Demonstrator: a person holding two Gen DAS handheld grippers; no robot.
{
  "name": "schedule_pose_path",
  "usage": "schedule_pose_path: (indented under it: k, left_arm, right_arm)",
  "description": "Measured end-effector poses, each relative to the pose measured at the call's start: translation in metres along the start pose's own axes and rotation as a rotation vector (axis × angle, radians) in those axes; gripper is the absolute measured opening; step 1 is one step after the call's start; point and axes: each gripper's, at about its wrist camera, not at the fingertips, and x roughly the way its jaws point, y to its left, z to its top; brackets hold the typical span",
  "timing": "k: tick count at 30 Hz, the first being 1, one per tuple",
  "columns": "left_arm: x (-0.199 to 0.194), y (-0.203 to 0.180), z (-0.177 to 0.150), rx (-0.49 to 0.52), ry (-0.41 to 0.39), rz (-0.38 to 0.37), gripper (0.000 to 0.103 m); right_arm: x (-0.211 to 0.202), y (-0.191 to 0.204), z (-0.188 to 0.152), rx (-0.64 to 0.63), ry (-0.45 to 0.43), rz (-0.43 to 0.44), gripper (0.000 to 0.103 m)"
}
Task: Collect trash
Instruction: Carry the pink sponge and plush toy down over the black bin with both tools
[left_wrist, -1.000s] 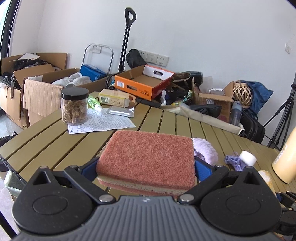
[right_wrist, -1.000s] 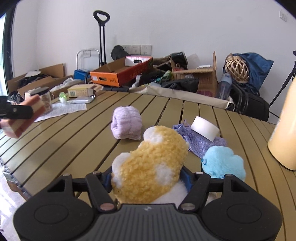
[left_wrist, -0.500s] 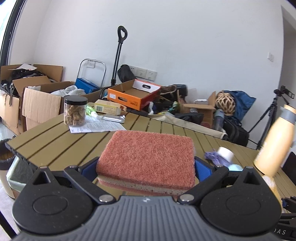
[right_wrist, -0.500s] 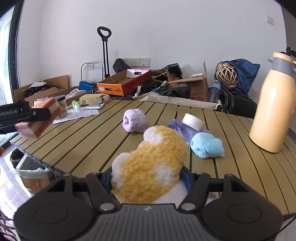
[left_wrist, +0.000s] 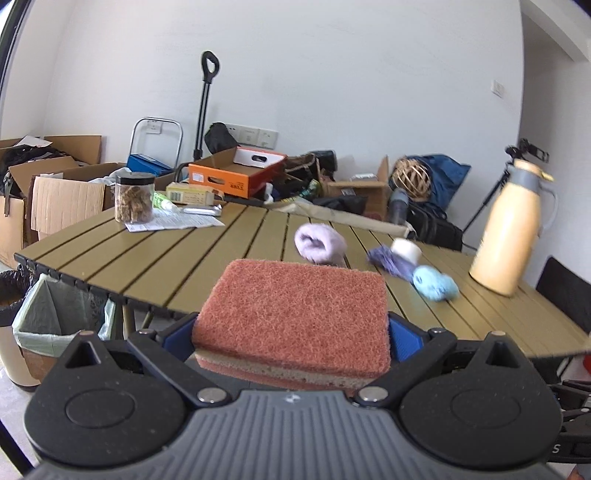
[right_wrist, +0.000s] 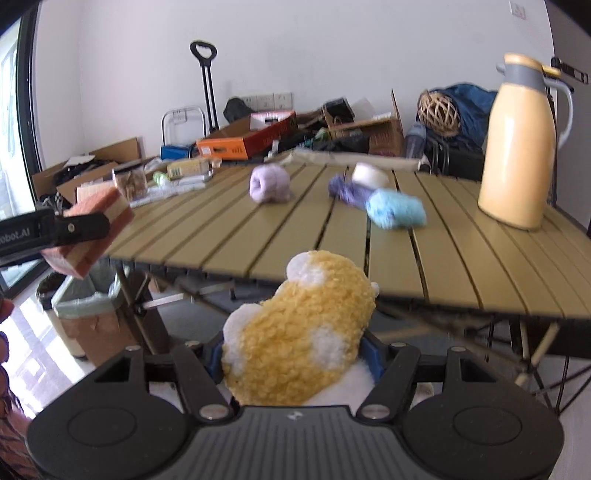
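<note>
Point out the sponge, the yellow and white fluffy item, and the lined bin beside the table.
sponge (left_wrist: 291, 310): left wrist view, middle of its red scouring face.
yellow and white fluffy item (right_wrist: 306, 328): right wrist view, middle of its yellow fleece.
lined bin (right_wrist: 86, 299): right wrist view, its green liner at the rim.

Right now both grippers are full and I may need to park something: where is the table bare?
The table is bare across its near-left slats, between the glass jar on its paper and the lilac roll. It is crowded on the right, where the purple cloth, white tape roll and blue fluff bunch beside the yellow flask.
</note>
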Motion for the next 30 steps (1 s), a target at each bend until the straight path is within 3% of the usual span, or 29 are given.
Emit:
schedule_pose_path:
  k: [8,15,23,30]
  left_arm:
    - [-0.017,-0.026,-0.053,0.104,0.075,-0.033,0.102]
    - [-0.009,-0.038,-0.102,0.198,0.199,-0.024,0.102]
    - [0.021,-0.030,-0.141,0.212,0.377,0.013,0.102]
    - [0.060,-0.024,-0.160,0.191,0.526,0.076,0.102]
  right_arm:
    - [0.007,-0.016,-0.056,0.075,0.107,0.013,0.067]
    - [0.025,-0.025,-0.088,0.122,0.179,0.029,0.067]
    - [0.043,-0.036,-0.123,0.143,0.287,0.022,0.067]
    - [0.052,-0.051,-0.136,0.179,0.307,-0.011,0.067]
